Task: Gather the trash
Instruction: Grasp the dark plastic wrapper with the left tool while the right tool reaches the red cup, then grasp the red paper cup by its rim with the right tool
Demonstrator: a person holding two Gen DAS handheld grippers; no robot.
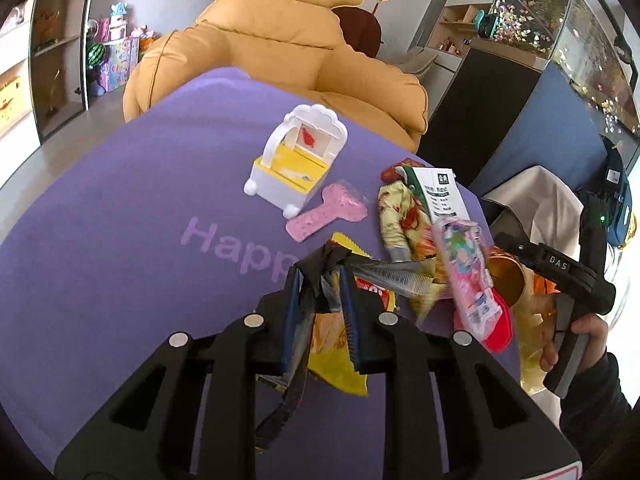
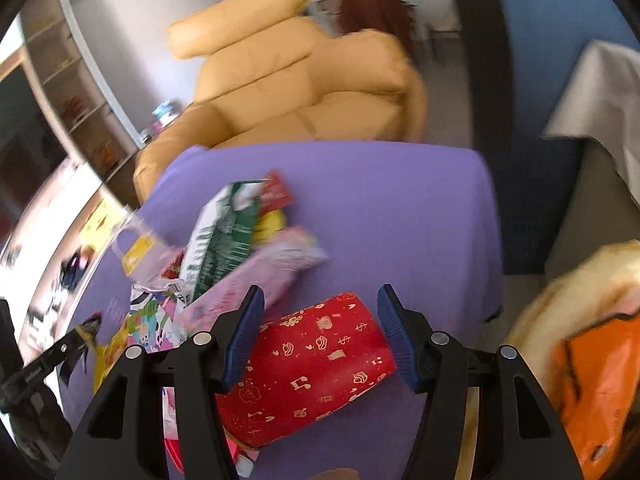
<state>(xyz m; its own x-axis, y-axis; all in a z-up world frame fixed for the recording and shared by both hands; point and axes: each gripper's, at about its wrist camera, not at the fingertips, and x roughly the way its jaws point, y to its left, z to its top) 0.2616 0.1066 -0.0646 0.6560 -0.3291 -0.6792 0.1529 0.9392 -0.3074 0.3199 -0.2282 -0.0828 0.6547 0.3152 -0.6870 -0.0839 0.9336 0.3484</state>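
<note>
On the purple cloth-covered table (image 1: 100,208), your left gripper (image 1: 322,280) is pinched shut on a crumpled dark foil wrapper (image 1: 320,276), whose torn strip dangles below the jaws over a flat yellow snack packet (image 1: 340,364). Your right gripper (image 2: 320,320) stands wide, its blue pads either side of a red paper cup with gold symbols (image 2: 308,364) lying on its side; from this view you cannot tell whether the pads touch it. Treat the wrapper as very light, limp and slippery: it looks caught only by a bunched edge, so it may slide free if swung. The cup is light and thin-walled and would crush easily; take it across the middle of its body with a gentle squeeze. More wrappers lie heaped just beside the cup, and an orange plastic bag (image 2: 596,392) sits off the table's right edge.
</note>
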